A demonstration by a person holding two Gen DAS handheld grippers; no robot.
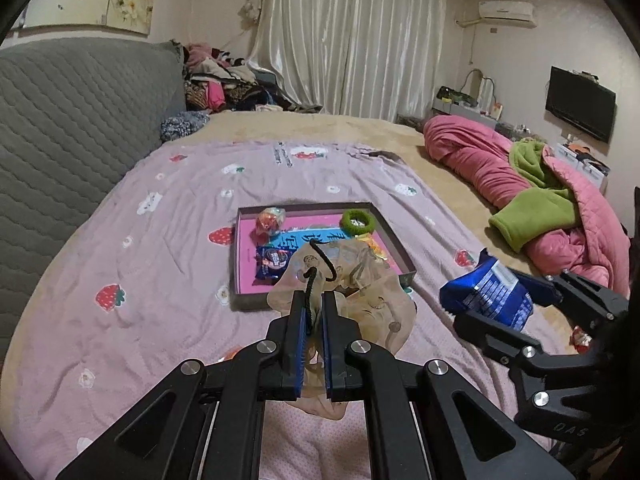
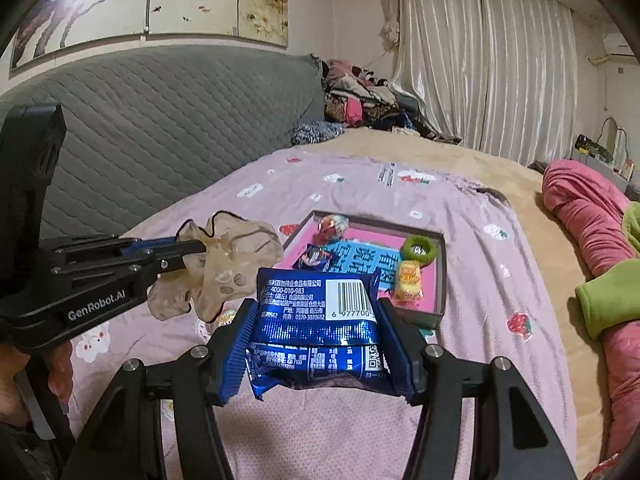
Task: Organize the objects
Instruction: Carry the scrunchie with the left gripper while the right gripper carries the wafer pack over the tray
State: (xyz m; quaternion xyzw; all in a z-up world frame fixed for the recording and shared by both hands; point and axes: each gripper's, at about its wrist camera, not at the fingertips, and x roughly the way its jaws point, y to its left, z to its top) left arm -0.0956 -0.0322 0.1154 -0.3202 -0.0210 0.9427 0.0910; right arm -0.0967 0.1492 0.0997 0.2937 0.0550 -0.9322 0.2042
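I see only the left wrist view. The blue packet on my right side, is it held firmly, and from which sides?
Observer: The right hand-held gripper is shut on the blue packet, with one finger on each side edge.
Operator: My scrunchie hides part of the box. What lies there?
Observer: A yellow candy pack lies in the box, on the near side of the green ring.
Operator: Which face of the packet is up?
Observer: The printed back, with a barcode.
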